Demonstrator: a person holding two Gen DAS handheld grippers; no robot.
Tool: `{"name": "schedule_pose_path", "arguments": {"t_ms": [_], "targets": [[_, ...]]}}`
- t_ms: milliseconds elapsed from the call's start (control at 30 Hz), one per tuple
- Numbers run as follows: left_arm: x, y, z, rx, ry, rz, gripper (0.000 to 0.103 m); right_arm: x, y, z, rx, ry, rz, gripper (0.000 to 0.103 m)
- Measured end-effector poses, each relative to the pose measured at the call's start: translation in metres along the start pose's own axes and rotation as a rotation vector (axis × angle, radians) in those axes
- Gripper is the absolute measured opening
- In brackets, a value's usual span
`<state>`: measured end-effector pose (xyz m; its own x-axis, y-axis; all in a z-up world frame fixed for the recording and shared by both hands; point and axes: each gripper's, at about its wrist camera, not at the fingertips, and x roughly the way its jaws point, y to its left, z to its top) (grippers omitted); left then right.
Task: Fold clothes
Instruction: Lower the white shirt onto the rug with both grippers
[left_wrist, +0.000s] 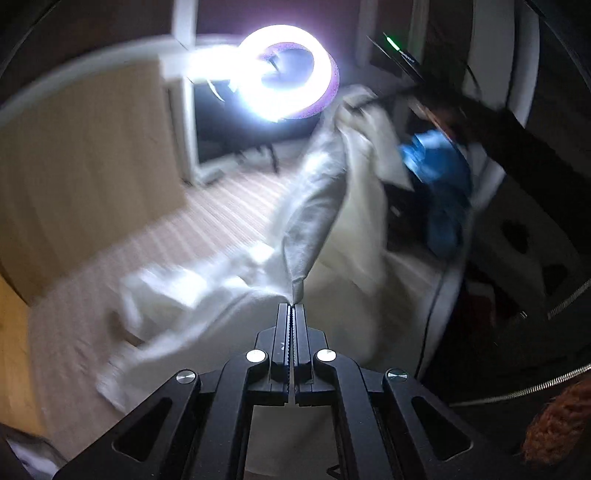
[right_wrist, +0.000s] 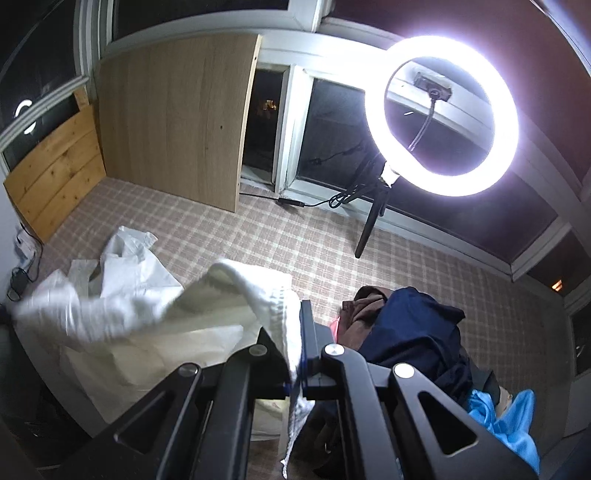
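No writing can be read anywhere — the small label beside the green light in the left wrist view is too blurred. The left hand-held gripper (left_wrist: 293, 306) is pinched tight on a corner of the white garment (left_wrist: 314, 221), which stretches up to the right hand-held gripper (right_wrist: 295, 354), clamped on its knitted edge. Below lies a checked bed cover (right_wrist: 258, 240) with a white plastic bag (right_wrist: 125, 254), a navy garment (right_wrist: 413, 332) and blue cloth (right_wrist: 517, 424) — a ring light (right_wrist: 443, 110) glares beyond.
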<state>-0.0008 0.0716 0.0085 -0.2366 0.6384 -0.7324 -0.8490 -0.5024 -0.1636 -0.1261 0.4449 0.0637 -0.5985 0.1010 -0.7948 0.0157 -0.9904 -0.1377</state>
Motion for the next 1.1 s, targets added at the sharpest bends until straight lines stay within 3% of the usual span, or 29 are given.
{"name": "schedule_pose_path", "arguments": {"t_ms": [67,133,233,367,400,467,500,533,567,633,767,1000,1100], "targets": [[0.023,-0.024,-0.015,0.013,0.056,-0.039,0.000,0.004,-0.002,-0.001,-0.009,0.009,0.006,0.003],[0.053,-0.049,-0.028,0.059,0.135,-0.004,0.002,0.006,-0.005,-0.004,-0.016,0.016,0.020,0.003],[0.081,-0.073,-0.039,0.155,0.183,0.085,0.007,0.009,-0.009,-0.008,-0.025,0.027,0.040,0.003],[0.096,-0.096,-0.054,0.313,0.170,0.218,0.049,0.014,-0.015,-0.013,-0.038,0.041,0.067,0.003],[0.101,-0.101,-0.057,0.350,0.171,0.245,0.051,0.015,-0.016,-0.015,-0.041,0.045,0.073,0.003],[0.124,-0.110,-0.065,0.404,0.207,0.255,0.051,0.017,-0.019,-0.017,-0.047,0.052,0.087,0.003],[0.136,-0.111,-0.066,0.412,0.223,0.268,0.044,0.018,-0.021,-0.019,-0.050,0.055,0.094,0.003],[0.148,-0.111,-0.066,0.409,0.240,0.275,0.034,0.019,-0.022,-0.020,-0.054,0.059,0.100,0.003],[0.155,-0.105,-0.063,0.369,0.260,0.262,0.002,0.020,-0.024,-0.021,-0.057,0.062,0.107,0.003],[0.166,-0.093,-0.057,0.283,0.290,0.230,0.001,0.022,-0.027,-0.023,-0.062,0.068,0.118,0.003],[0.113,-0.068,-0.029,0.154,0.190,0.192,0.001,0.021,-0.033,-0.025,-0.058,0.064,0.123,0.003],[-0.052,0.021,0.037,-0.004,-0.063,0.347,0.001,0.014,-0.037,-0.023,-0.030,0.050,0.129,0.003],[-0.070,0.078,0.053,-0.043,-0.093,0.434,0.001,0.039,-0.026,-0.025,-0.030,0.085,0.121,0.003]]}}
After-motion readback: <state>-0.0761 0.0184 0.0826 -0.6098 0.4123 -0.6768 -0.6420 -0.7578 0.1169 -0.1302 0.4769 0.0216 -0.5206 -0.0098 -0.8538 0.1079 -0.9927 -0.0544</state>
